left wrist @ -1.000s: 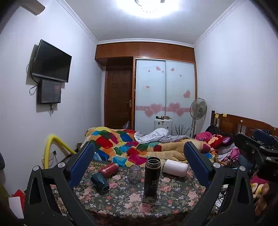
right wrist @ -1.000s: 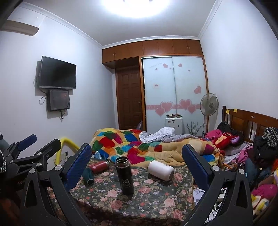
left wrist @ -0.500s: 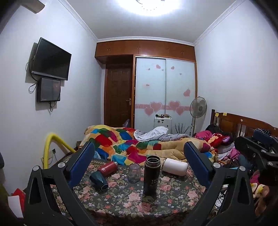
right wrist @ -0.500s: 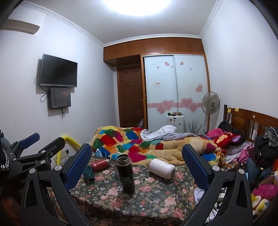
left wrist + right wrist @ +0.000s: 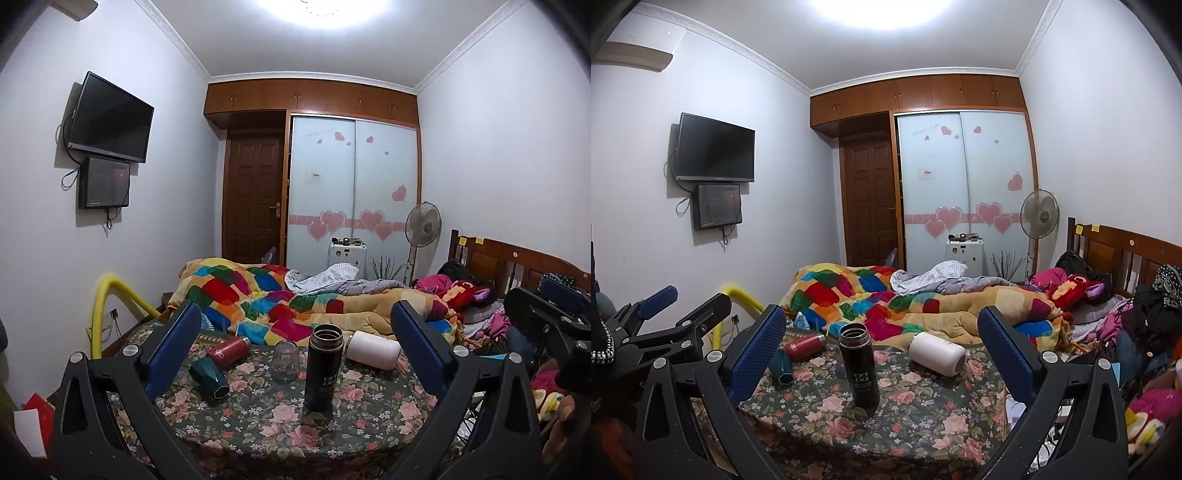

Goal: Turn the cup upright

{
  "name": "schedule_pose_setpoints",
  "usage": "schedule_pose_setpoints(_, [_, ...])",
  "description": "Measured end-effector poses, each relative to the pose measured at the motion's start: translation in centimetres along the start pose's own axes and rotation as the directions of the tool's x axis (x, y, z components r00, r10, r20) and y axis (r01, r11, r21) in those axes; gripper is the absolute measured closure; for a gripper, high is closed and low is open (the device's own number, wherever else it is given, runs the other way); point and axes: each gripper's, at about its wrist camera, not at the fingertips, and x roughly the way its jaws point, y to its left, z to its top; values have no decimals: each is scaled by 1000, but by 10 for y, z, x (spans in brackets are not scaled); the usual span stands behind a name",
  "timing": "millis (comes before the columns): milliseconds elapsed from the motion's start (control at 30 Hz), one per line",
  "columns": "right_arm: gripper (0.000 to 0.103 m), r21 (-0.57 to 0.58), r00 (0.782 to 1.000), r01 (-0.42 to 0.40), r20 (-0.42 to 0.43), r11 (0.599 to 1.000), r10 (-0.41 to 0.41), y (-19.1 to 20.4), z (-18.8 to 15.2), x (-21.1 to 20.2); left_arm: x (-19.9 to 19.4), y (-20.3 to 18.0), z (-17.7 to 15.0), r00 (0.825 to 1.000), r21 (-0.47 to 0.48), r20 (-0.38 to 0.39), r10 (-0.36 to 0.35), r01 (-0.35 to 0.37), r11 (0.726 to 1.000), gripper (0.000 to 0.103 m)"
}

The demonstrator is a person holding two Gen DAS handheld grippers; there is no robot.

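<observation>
Here, in the left wrist view, the left gripper (image 5: 291, 332) is hovering over the near edge of the floral table (image 5: 369, 417) with its jaws spread wide and gripping nothing. Between its blue pads, a black flask (image 5: 322, 369) is standing upright with its mouth open at the top. Just left of it and slightly farther, a clear glass cup (image 5: 285, 362) is sitting mouth down on the cloth. A white cup (image 5: 373, 354) is lying on its side at the far right of the table, a red bottle (image 5: 229, 350) is lying on its side at the far left, and a dark green cup (image 5: 208, 376) is lying nearer on the left. The patchwork quilt (image 5: 258, 295) is piling up on the bed beyond the table. In the right wrist view, the right gripper (image 5: 881, 328) is likewise hanging over the near side of the table (image 5: 923, 413), jaws released and wide apart, holding nothing. The black flask (image 5: 859, 363) is standing upright between the pads, left of centre. The white cup (image 5: 936, 353) is lying on its side to the right and farther back, the red bottle (image 5: 804, 345) and dark green cup (image 5: 782, 367) are lying at the left, partly behind the left pad. The glass cup is barely showing behind the flask. The left gripper (image 5: 690, 302) is showing at the left edge.
</observation>
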Motion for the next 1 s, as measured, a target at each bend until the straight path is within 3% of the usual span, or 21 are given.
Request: schedule_pose_setpoints(1000, [0, -1, 1000, -2, -3, 1000, 2, 1, 3, 2, 3, -4, -5, 1000, -6, -3, -19, 19, 1000, 0])
